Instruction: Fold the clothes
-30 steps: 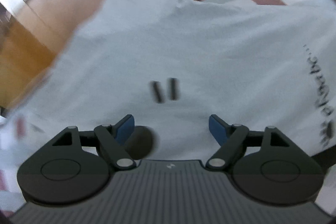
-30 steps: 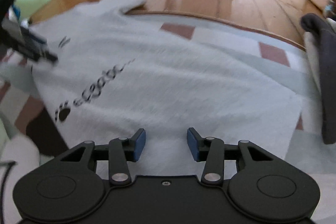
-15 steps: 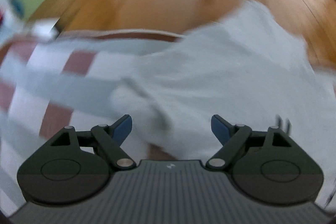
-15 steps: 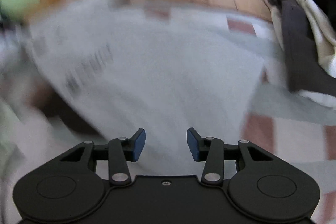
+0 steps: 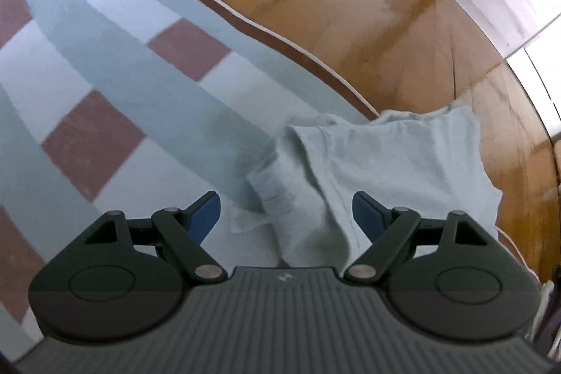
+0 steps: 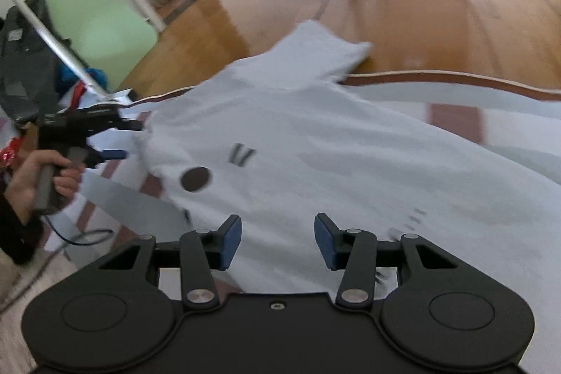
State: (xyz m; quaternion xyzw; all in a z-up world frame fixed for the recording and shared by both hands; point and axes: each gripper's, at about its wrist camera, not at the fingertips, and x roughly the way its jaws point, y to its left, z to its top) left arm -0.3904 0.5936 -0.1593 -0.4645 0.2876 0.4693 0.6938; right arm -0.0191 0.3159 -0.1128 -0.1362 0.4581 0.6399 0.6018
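Your left gripper hangs wide open and empty over the pale T-shirt's near sleeve (presumably lined up to pinch it), while your right gripper, half open, holds nothing above the shirt on the checked rug.

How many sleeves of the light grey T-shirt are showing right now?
2. One sleeve lies at the far edge, spilling off the checked mat onto the wood floor; the other sleeve sits bunched beside the left gripper.
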